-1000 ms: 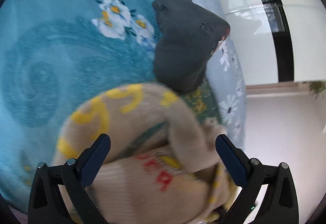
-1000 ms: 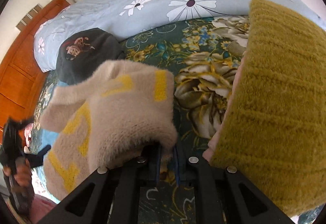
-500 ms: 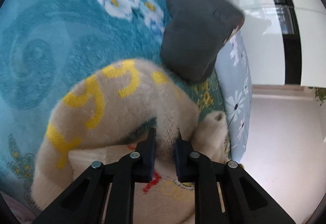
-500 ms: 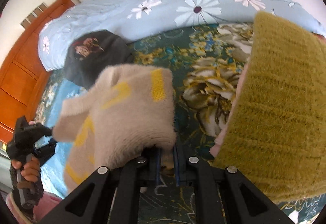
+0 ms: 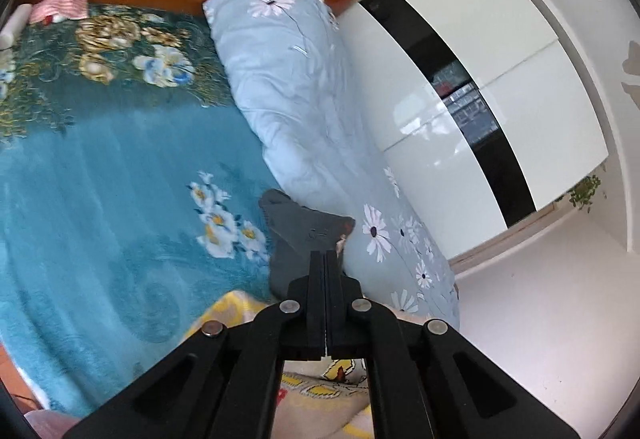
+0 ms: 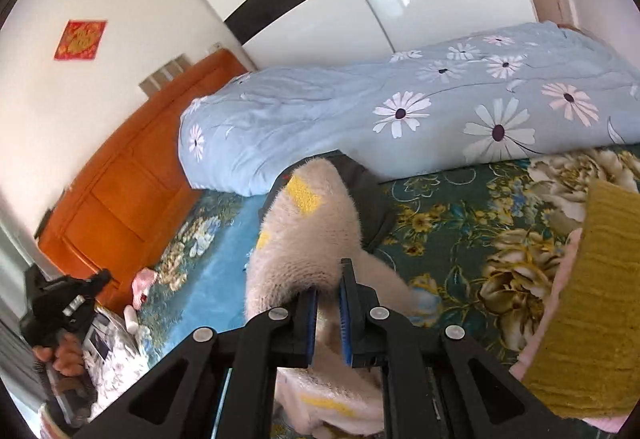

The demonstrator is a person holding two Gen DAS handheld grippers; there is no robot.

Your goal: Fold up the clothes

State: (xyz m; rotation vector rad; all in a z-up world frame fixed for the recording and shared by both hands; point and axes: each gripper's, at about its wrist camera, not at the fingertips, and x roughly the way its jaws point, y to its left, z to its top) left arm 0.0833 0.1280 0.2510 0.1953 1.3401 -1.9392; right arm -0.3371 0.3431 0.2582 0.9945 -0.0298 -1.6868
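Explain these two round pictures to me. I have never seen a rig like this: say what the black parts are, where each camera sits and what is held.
There is no robot here. A person holds a two-finger tool in each hand, and each tool has a fisheye camera looking along its fingers. One picture is from the left gripper, whose jaws are shut together with no cloth showing between them. The other is from the right gripper, whose jaws are shut on a cream sweater over the bed blanket. Also on the bed are a dark grey garment, a mustard knit and a daisy quilt.
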